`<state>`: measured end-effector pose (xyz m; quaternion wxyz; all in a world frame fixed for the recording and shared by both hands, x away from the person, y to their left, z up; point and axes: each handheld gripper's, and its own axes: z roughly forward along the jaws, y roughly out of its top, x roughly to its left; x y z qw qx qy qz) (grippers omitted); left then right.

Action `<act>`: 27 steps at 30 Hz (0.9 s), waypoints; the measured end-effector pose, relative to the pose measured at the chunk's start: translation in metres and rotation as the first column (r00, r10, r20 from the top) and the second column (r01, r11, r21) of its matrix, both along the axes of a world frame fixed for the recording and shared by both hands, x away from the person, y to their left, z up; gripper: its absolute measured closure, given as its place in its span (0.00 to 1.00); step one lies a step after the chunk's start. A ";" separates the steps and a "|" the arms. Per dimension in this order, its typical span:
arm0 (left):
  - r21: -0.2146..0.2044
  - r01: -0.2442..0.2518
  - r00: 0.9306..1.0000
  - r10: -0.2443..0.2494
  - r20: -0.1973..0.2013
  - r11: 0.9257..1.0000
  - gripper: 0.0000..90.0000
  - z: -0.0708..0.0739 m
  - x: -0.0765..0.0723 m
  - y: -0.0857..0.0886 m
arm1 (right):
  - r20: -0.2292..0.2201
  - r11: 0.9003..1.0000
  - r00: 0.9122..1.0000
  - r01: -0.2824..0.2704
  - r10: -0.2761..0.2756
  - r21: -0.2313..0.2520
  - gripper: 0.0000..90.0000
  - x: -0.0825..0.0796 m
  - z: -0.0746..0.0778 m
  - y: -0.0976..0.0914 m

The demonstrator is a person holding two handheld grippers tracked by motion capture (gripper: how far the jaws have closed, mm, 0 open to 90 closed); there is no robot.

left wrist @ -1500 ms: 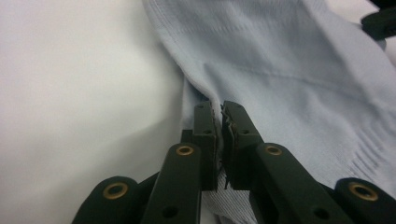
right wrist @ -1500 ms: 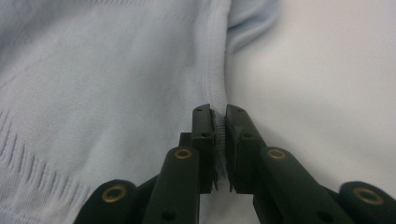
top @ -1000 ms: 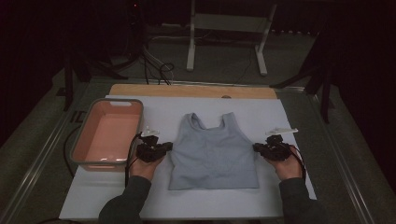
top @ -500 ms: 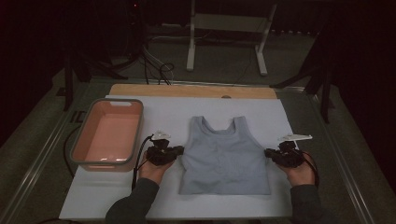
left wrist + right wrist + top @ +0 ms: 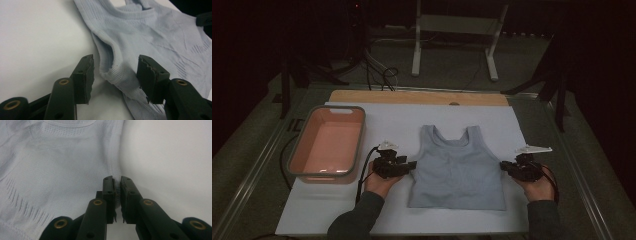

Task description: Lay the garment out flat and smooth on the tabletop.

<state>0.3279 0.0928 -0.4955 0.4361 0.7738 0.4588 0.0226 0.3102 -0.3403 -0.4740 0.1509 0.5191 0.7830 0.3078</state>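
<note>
Pale blue tank top (image 5: 457,167) laid flat and face-up on the white mat (image 5: 337,210), straps pointing away from the person, body smooth with few creases, hem nearest the seated side. Salmon-coloured bin (image 5: 328,145) standing to the left of the garment, well apart, nothing seen inside.

Left gripper (image 5: 115,75) just opened: jaws standing apart with the armhole seam lying between them, pads not pressing on the cloth, so released. Right gripper (image 5: 117,195) clenched on the opposite side seam of the tank top, a thin ridge of ribbed edge pinched between the pads.

Judged status: spreading and straightening of the garment largely complete; left side already let go, right side yet to be let go. Folding not begun, as far as visible; no crease line or doubled layer on the body. Transfer to the bin, if intended, also outstanding
</note>
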 end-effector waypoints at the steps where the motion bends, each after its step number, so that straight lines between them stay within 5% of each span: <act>1: 0.005 -0.001 1.000 0.001 -0.015 1.000 0.53 -0.002 0.001 -0.003 | 0.000 1.000 1.000 0.000 0.000 0.000 0.92 0.000 0.000 0.000; 6: 0.018 0.018 0.998 -0.017 -0.054 1.000 0.62 -0.010 0.003 -0.012 | 0.000 1.000 1.000 -0.002 0.002 0.001 0.91 0.000 0.000 0.000; 8: 0.030 0.035 0.998 -0.033 -0.054 0.999 0.79 -0.010 0.002 -0.015 | 0.001 1.000 1.000 -0.005 0.005 -0.001 0.91 -0.001 0.000 0.001; 11: 0.023 0.051 0.998 -0.050 -0.040 0.998 0.90 -0.007 -0.002 -0.018 | -0.002 1.000 1.000 -0.012 0.012 -0.007 0.91 -0.001 -0.001 0.002; 17: -0.027 0.093 0.995 -0.094 -0.041 0.995 0.92 0.000 -0.010 -0.020 | -0.015 1.000 1.000 -0.012 0.012 -0.026 0.91 -0.004 0.002 0.001; 22: -0.001 0.104 0.994 -0.104 -0.029 0.995 0.92 0.000 -0.011 -0.026 | -0.015 0.999 1.000 0.008 -0.009 -0.031 0.90 -0.008 0.005 -0.004; 27: 0.008 0.077 0.997 -0.077 -0.023 0.997 0.92 0.002 -0.007 -0.020 | -0.004 0.999 1.000 0.016 -0.016 -0.051 0.78 -0.008 0.002 0.000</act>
